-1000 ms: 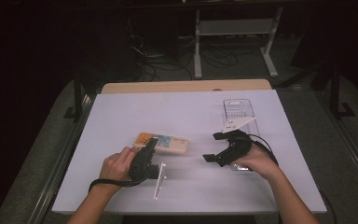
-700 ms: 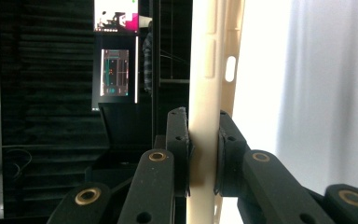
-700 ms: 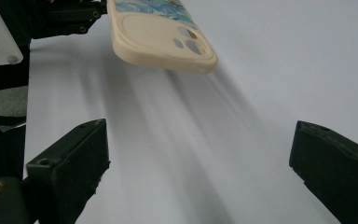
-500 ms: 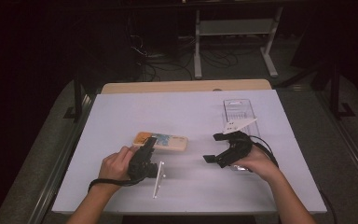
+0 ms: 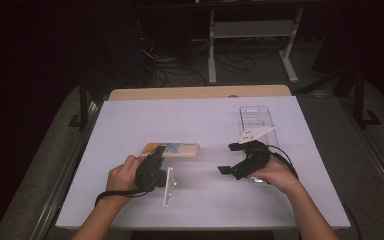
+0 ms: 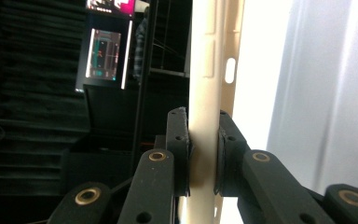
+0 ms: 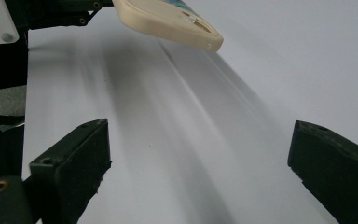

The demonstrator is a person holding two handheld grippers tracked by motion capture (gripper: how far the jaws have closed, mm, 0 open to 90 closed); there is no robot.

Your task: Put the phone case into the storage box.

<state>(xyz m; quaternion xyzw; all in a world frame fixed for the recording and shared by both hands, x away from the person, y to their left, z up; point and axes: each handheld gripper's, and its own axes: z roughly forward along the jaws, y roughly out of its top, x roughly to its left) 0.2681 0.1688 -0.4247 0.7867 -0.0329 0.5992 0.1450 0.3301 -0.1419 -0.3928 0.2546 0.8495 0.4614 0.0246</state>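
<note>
Left gripper (image 5: 152, 159) jaws clamping cream phone case (image 5: 172, 149) edge, newly lifted, probably; right gripper (image 5: 236, 158) at 3 o'clock, jaws agape.

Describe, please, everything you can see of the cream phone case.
The cream phone case looks like soft rubbery plastic, with a printed picture on its upper face and moulded side buttons and a slot along its edge. The left gripper is shut on one end, holding it over the white table.
</note>
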